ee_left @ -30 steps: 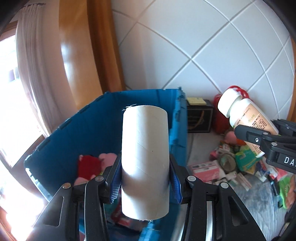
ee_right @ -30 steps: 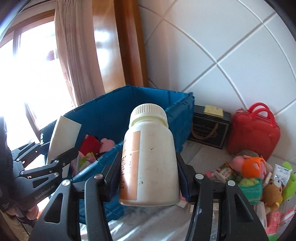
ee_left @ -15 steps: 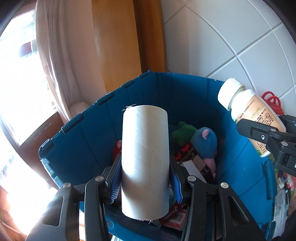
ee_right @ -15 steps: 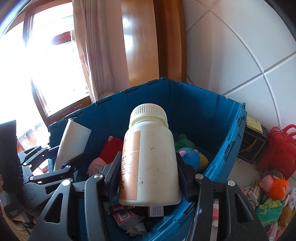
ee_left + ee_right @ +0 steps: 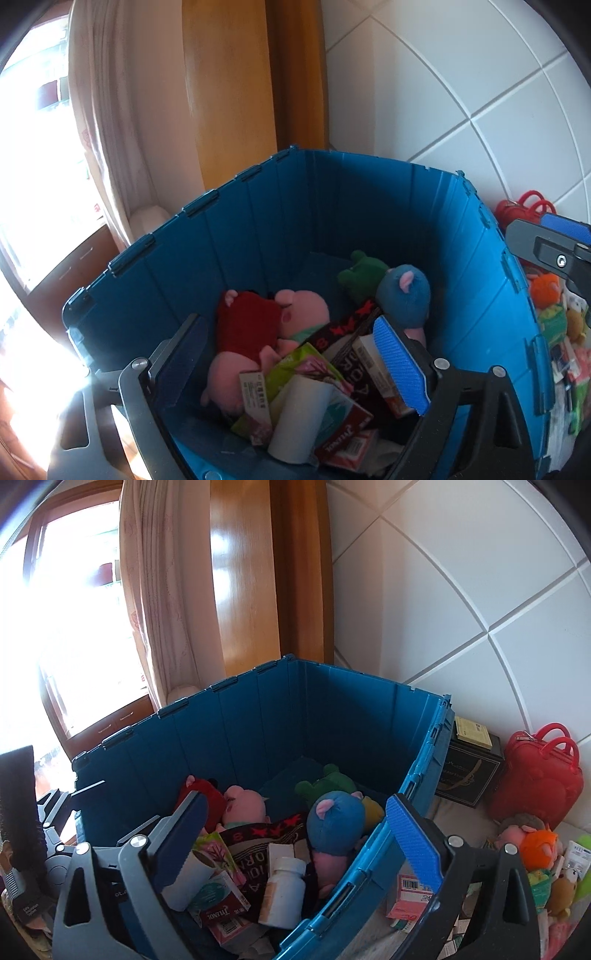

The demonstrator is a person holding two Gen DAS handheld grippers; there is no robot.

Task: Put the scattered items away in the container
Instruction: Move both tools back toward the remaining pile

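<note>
Left gripper [image 5: 295,354] stood wide over the bin [image 5: 258,236], jaws just opened, nothing gripped; the tube [image 5: 299,417] lay below between its fingers on the pile. Right gripper [image 5: 303,834] was wide too, jaws just opened, with the bottle [image 5: 282,893] lying under it inside the bin, beside the tube.

The red-and-white box [image 5: 221,910] lying in the blue crate [image 5: 332,716] reads "TYLENOL" — the same word shows upside down on it in the left wrist view [image 5: 341,435]. The black packet [image 5: 266,840] beside it carries red stars, a red "8" and pale large letters too cut off to read. A barcode with small digits sits on the pink-and-white box [image 5: 408,895] outside the crate — unreadable.
</note>
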